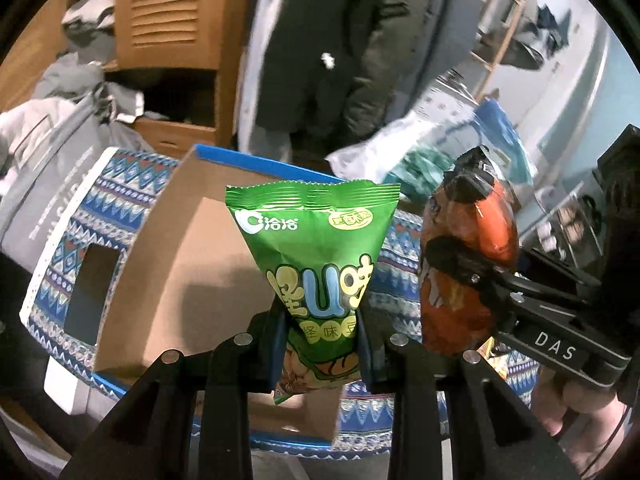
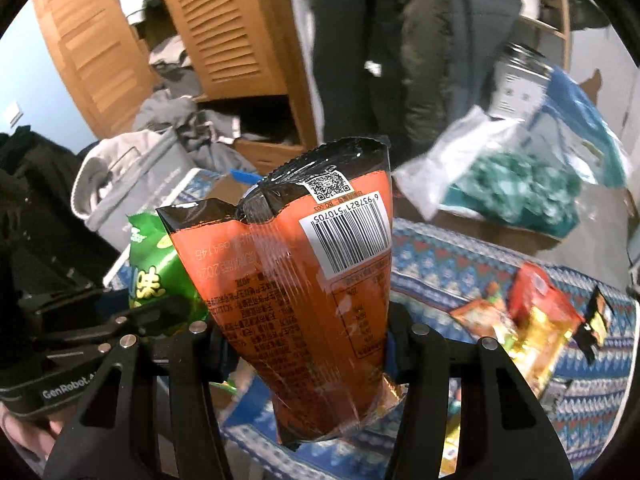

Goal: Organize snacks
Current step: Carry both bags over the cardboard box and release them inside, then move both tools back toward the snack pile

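Observation:
A green snack bag [image 1: 316, 248] stands upright in my left gripper [image 1: 322, 340], whose jaws are shut on its lower part. It hangs above an open cardboard box [image 1: 192, 272] with a blue patterned outside. My right gripper [image 2: 308, 356] is shut on an orange and black snack bag [image 2: 296, 280] with a barcode facing the camera. In the left wrist view that orange bag [image 1: 468, 264] and the right gripper [image 1: 460, 256] are close on the right. The green bag [image 2: 156, 268] and the left gripper show at the left of the right wrist view.
Several loose snack packets [image 2: 536, 320] lie on the blue patterned cloth [image 2: 440, 264] to the right. Behind are a clear bag of teal items [image 2: 512, 184], a grey bag with clothes [image 1: 52, 160], a wooden louvred cabinet [image 1: 172, 12] and a person's legs [image 1: 320, 52].

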Demonstrator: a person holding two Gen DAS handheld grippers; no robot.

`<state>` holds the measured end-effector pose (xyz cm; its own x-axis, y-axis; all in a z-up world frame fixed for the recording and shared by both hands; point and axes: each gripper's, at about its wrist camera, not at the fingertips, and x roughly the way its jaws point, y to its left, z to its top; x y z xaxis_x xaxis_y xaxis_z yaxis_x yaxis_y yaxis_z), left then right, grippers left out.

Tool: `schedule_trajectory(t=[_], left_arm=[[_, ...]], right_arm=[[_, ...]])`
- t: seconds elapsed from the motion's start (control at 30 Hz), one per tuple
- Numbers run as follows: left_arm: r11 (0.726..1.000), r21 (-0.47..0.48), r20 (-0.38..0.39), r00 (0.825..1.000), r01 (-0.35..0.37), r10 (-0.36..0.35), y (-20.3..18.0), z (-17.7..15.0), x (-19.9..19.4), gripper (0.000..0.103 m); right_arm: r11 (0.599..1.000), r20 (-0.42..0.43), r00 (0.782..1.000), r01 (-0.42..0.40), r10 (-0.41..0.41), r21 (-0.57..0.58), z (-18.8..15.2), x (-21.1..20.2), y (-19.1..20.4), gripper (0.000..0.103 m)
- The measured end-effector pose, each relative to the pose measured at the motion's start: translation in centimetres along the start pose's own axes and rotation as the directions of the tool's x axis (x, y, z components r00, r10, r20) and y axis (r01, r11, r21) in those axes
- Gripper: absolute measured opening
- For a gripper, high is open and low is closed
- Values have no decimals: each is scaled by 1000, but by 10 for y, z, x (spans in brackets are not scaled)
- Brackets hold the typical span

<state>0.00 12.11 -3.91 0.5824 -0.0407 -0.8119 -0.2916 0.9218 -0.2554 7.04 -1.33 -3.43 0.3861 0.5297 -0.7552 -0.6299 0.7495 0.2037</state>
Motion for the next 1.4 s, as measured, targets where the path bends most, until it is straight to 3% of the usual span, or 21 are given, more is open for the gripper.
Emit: schedule_trajectory(t=[0.23,0.53,0.9,0.93,1.0,1.07,1.4], left_arm=[[996,-65,6,998,-57,57,45,4,4,30],[983,-127,-64,990,-131,124,88,-6,32,30],[970,-182,-103,985,-158,141,106,-9,41,30],[970,-180,-99,984,-165,149,105,-10,40,31],[969,-174,-90,982,-179,165,104,-10,37,49],[964,-179,-77,980,-196,185,105,-10,32,54],[959,-216,-71,983,-182,170,108,-9,25,59]], right_arm=[[999,-37,999,-37,36,-24,18,36,41,54],[997,-110,993,-37,31,-62,20,83,75,54],[998,-113,993,-26,20,-52,23,95,79,59],[998,-119,993,-29,23,-47,23,96,80,62],[999,-120,992,-30,25,-43,24,97,80,66],[998,-104,994,-27,22,-53,25,94,83,72],[998,-69,998,-15,11,-54,28,78,82,77]])
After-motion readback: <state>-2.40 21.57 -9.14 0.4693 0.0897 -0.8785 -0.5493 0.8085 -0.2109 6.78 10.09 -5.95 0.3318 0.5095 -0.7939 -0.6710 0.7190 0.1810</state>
